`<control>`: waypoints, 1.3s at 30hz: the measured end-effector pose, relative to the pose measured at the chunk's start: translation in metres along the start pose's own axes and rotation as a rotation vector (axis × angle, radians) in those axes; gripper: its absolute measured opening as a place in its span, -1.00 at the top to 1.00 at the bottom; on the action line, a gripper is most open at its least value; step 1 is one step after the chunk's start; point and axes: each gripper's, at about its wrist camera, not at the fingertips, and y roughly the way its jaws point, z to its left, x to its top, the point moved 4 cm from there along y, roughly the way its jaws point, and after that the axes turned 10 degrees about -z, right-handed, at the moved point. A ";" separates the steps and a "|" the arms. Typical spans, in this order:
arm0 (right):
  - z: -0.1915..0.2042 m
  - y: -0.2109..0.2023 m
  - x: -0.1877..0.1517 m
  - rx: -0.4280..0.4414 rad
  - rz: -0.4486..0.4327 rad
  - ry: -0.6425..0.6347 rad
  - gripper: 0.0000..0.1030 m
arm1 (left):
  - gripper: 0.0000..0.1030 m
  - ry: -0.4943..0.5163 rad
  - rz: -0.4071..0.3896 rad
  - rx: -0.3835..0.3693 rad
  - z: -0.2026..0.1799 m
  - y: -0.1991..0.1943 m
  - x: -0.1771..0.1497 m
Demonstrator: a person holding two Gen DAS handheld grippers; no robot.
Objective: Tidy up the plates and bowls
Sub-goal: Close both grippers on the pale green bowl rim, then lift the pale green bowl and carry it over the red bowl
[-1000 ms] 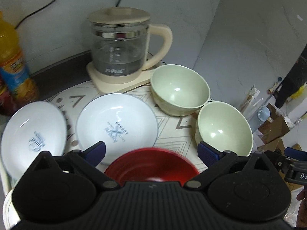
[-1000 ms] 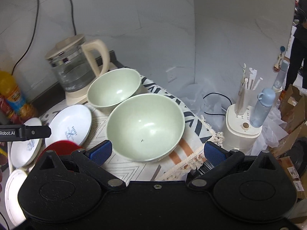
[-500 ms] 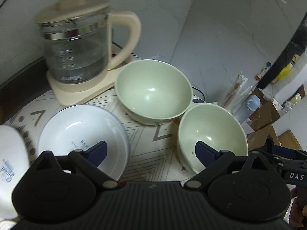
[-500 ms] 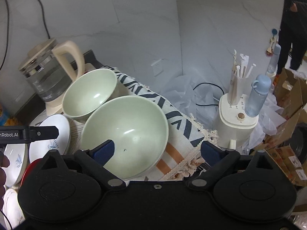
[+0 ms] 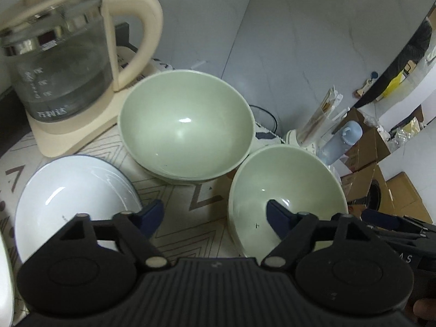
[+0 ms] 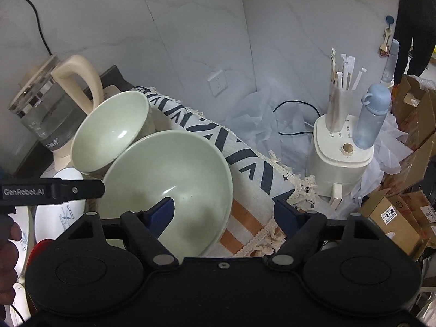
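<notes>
2 grippers, left (image 5: pixel 214 215) and right (image 6: pixel 223 212), straddle opposite rims of the near bowl (image 5: pixel 286 188) at lower right of the left view, jaws part-open, closing, gripping nothing yet, probably for a two-handed lift.

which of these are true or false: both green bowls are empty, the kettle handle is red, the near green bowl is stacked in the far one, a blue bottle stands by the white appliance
1. Both green bowls are empty: true; the near green bowl and the far green bowl hold nothing.
2. The kettle handle is red: false; it is cream.
3. The near bowl is stacked inside the far one: false; they sit side by side.
4. A blue bottle stands by the white appliance: true.
</notes>
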 end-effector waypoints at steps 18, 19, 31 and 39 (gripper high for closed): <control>0.003 0.015 -0.016 0.049 0.018 0.029 0.67 | 0.62 -0.005 0.092 -0.075 -0.009 0.027 -0.009; 0.004 0.012 -0.014 0.052 0.007 0.027 0.67 | 0.62 -0.001 0.084 -0.072 -0.011 0.026 -0.008; 0.008 -0.017 0.003 0.109 -0.076 0.001 0.67 | 0.62 -0.017 -0.028 -0.048 -0.021 -0.018 0.001; 0.014 -0.039 0.004 0.149 -0.112 -0.047 0.67 | 0.62 -0.060 -0.078 -0.025 -0.023 -0.047 -0.005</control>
